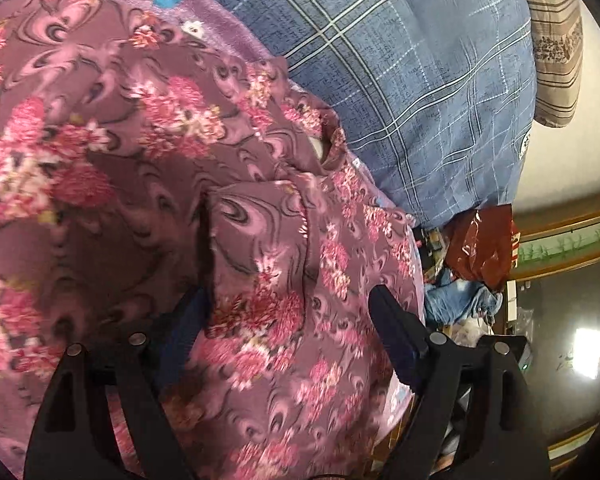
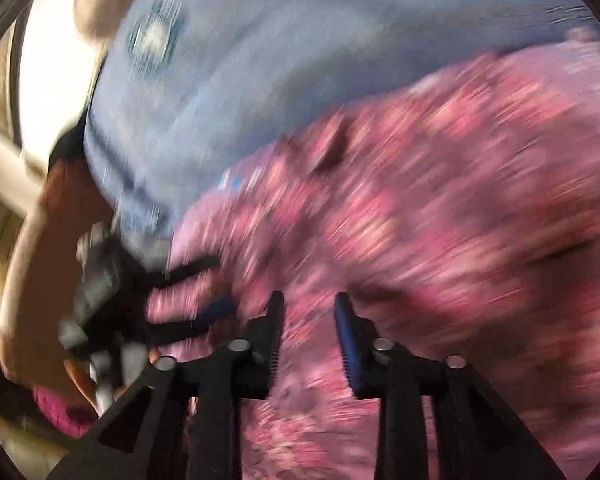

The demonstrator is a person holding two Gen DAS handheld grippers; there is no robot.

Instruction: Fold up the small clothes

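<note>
- The floral garment (image 1: 148,168) is lying bunched on the blue checked sheet (image 1: 420,80), covering most of the bed's near side
- A folded flap of it is sitting between the fingers of the left tool (image 1: 288,304), which are standing wide apart around the cloth
- The right tool (image 2: 310,308) is hovering over the same garment (image 2: 440,208) with a narrow gap; that view is blurring too much to tell whether it is pinching cloth
- A striped pillow (image 1: 556,40) is resting at the far edge
</note>
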